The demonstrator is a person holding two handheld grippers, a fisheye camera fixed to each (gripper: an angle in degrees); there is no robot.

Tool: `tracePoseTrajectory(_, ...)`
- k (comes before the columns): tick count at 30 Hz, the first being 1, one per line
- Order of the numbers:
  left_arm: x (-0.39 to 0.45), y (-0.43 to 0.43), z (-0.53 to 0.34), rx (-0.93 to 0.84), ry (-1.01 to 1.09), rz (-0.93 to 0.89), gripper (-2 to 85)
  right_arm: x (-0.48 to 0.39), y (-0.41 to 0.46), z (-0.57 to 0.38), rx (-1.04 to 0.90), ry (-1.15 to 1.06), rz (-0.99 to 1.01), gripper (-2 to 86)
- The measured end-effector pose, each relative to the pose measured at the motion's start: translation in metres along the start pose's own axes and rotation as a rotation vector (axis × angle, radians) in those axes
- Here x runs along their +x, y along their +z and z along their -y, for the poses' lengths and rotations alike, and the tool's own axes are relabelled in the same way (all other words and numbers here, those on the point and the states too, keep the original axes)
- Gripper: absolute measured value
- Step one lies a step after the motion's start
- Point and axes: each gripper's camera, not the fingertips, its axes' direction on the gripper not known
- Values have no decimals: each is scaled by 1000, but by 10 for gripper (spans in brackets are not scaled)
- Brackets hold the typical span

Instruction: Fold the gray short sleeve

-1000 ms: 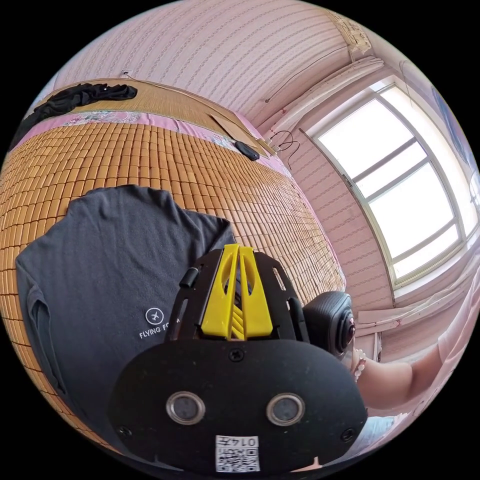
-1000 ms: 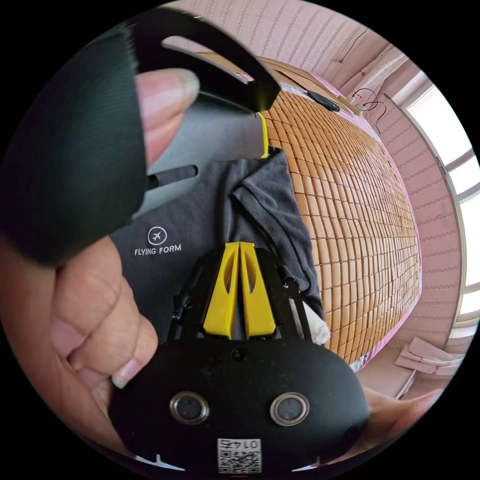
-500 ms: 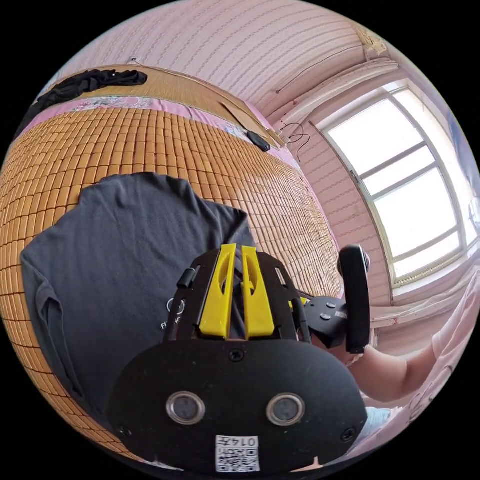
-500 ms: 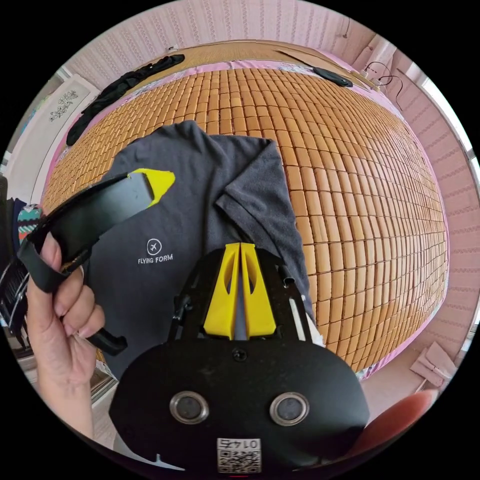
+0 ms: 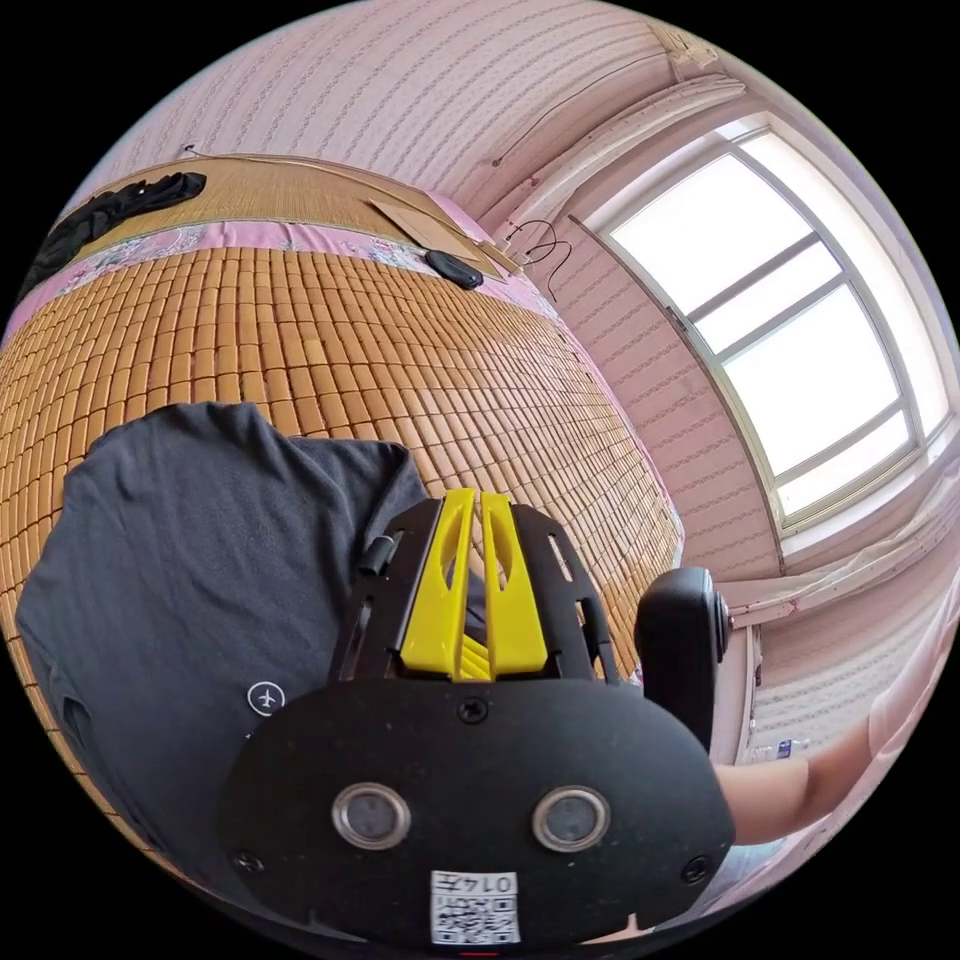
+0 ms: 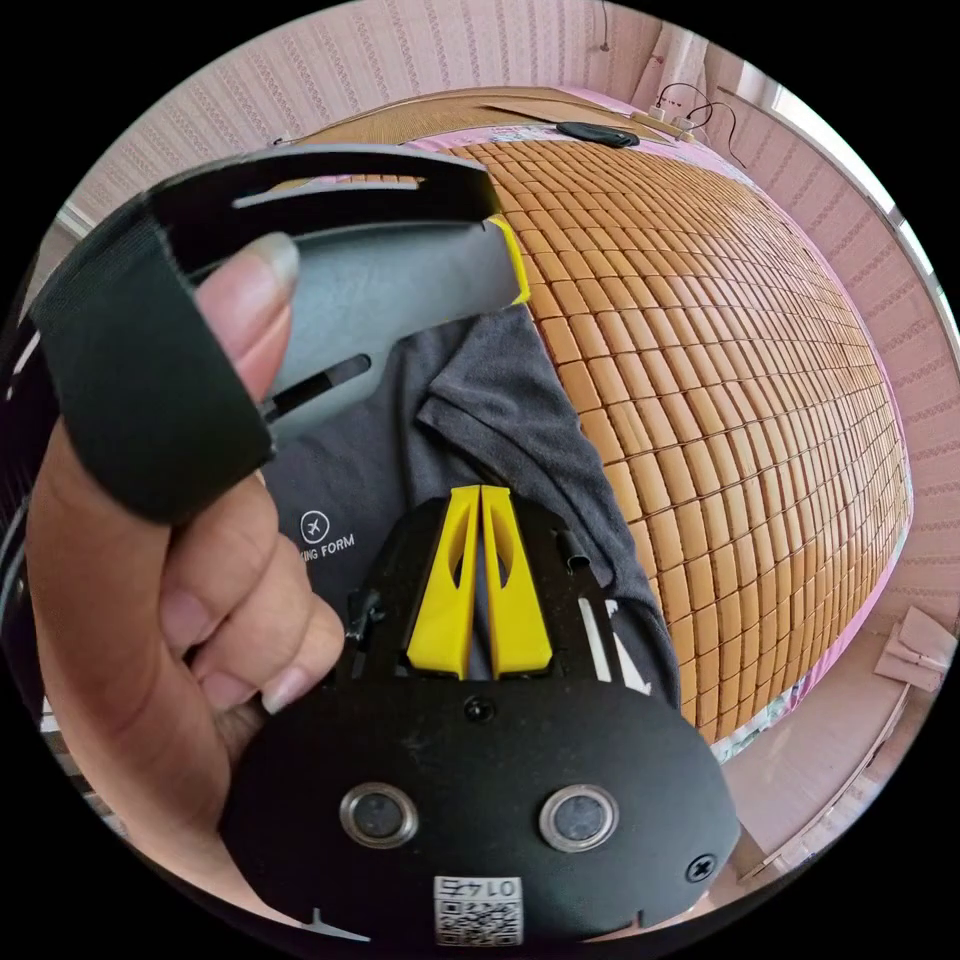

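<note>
The gray short-sleeve shirt [image 5: 200, 560] lies flat on the bamboo mat, with one sleeve [image 6: 500, 400] folded inward over its body and a small logo [image 6: 325, 535] on the chest. My right gripper [image 6: 480, 492] is at the shirt's near hem, its yellow jaws shut with gray cloth in the slit between them. My left gripper [image 5: 472, 497] hovers above the shirt's right edge, jaws shut and holding nothing. In the right gripper view it is held up close by a hand [image 6: 150, 620], its yellow tip [image 6: 512, 262] over the shirt's upper part.
The bamboo mat [image 5: 400, 340] covers a wide bed. A black garment [image 5: 110, 210] lies at its far edge, and a small black object [image 5: 455, 268] sits near cables by the wall. A bright window [image 5: 790, 320] is on the right. The bed's edge and floor [image 6: 830, 720] lie beside the hem.
The left gripper has come back close in front of the right gripper's camera, and its jaws have drawn fully together. The right gripper stays at the hem while its view turns.
</note>
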Motion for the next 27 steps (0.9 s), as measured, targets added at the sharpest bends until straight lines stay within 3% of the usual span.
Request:
tracePoseTrajectory(13, 11, 8, 2, -190, 37, 88, -10, -13, -1, -22, 107, -124, -111, -4)
tracePoseTrajectory(27, 18, -4, -7, -165, 73, 64, -10, -7, -7, -40, 217, -226, -81, -3)
